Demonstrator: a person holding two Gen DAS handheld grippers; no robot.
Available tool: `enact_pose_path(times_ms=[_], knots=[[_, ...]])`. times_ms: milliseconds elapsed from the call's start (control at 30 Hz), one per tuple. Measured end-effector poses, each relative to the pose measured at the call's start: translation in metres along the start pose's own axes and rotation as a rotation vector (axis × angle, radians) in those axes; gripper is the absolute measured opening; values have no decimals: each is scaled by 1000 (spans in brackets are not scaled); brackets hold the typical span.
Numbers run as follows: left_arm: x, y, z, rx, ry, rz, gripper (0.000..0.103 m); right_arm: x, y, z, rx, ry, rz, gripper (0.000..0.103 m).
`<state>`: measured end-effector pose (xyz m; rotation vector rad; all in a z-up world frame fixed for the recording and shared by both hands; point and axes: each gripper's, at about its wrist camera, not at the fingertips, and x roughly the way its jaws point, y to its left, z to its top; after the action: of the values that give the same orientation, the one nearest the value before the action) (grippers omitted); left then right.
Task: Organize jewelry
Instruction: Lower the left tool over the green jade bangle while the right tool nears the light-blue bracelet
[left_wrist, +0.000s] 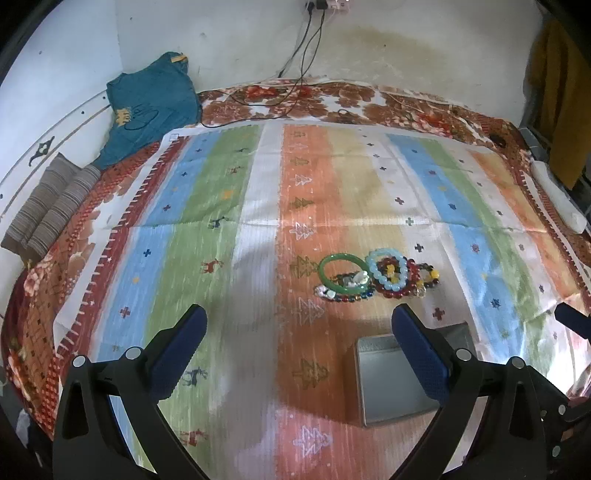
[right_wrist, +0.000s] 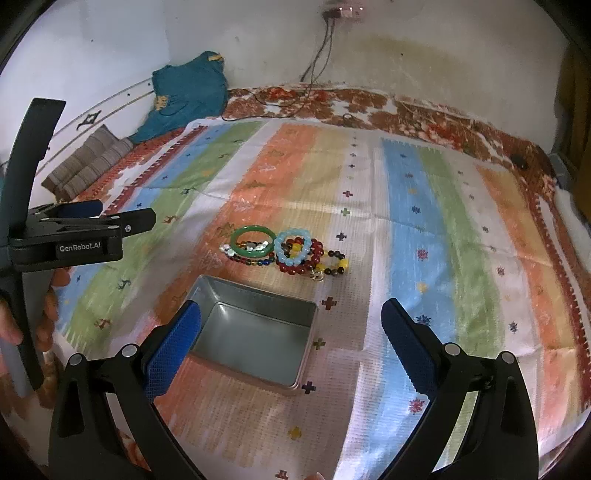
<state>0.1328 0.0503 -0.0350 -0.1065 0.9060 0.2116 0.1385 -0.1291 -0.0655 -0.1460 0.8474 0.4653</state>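
Observation:
A heap of bracelets lies on the striped cloth: a green bangle, a pale blue bead bracelet, a red bead bracelet and darker bead strings. An open, bare metal tin sits just in front of them. My left gripper is open, above the cloth near the tin's left side. My right gripper is open, hovering over the tin. Nothing is held between either pair of fingers.
The cloth covers a bed with a floral blanket. A teal garment and a striped pillow lie at the back left by the wall. Cables hang from a wall socket. A hand holds the left gripper's handle.

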Motion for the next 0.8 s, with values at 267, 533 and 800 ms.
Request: enact_pose_path(times_ms=[267, 533, 800], knots=[[16, -5, 8, 12, 16, 9, 98, 13, -7, 9, 25, 4, 2, 99], [32, -3, 11, 16, 45, 5, 98, 26, -7, 15, 14, 20, 5, 99], [48, -8, 19, 44, 58, -7, 98, 40, -10, 24, 18, 38, 19, 99]])
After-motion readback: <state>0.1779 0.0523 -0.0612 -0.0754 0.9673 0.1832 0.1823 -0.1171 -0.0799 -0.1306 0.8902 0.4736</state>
